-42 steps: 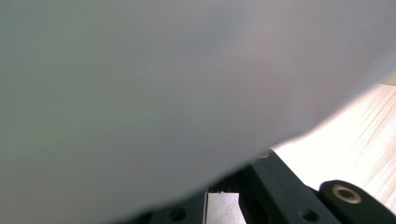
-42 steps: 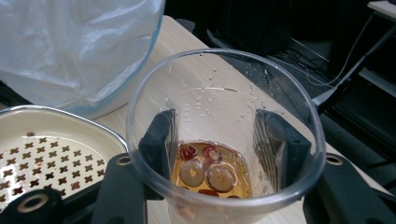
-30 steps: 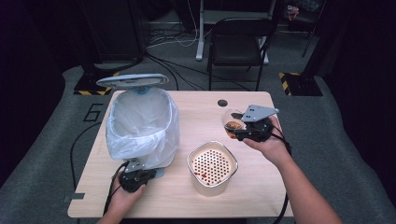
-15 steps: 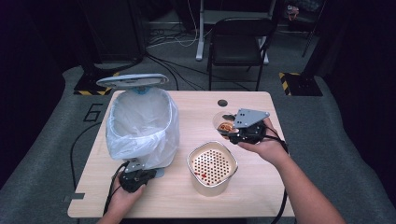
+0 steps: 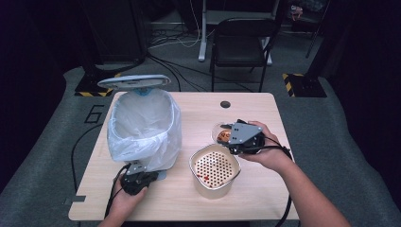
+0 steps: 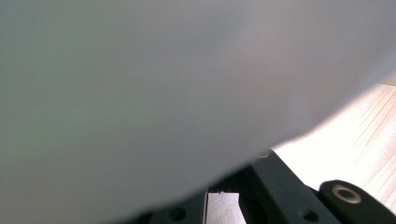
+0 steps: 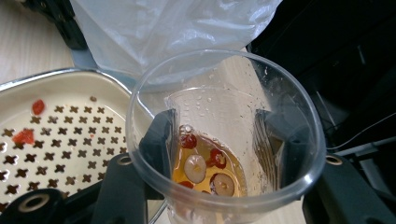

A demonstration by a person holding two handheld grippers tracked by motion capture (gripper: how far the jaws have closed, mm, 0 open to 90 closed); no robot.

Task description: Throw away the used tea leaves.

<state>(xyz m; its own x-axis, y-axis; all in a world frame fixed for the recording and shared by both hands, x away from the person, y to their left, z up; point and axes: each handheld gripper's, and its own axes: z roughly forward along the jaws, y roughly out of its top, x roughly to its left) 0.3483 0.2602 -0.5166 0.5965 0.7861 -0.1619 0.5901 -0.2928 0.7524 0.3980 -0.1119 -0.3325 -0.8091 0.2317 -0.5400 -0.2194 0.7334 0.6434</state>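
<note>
My right gripper [image 5: 229, 136] is shut on a clear plastic cup [image 5: 221, 135], which it holds tilted just above the far rim of a cream strainer bowl [image 5: 214, 169]. In the right gripper view the cup [image 7: 224, 140] sits between the two black jaws and holds amber liquid with red berries and pale round slices. The perforated strainer [image 7: 56, 135] lies to its left with a few red bits on it. My left gripper [image 5: 136, 173] rests on the table at the foot of a bin lined with a white bag [image 5: 144, 130]. The bag [image 6: 163, 93] hides its jaw tips.
The bin's grey lid [image 5: 134, 81] stands raised at the back. The wooden table [image 5: 198, 109] has a small round hole [image 5: 225, 104] near its far edge. A black chair [image 5: 239, 45] stands beyond the table. Cables trail off both grippers.
My right gripper has carried the cup left and lower, from the table's right side to the strainer's far rim. The left gripper has stayed at the bin's base.
</note>
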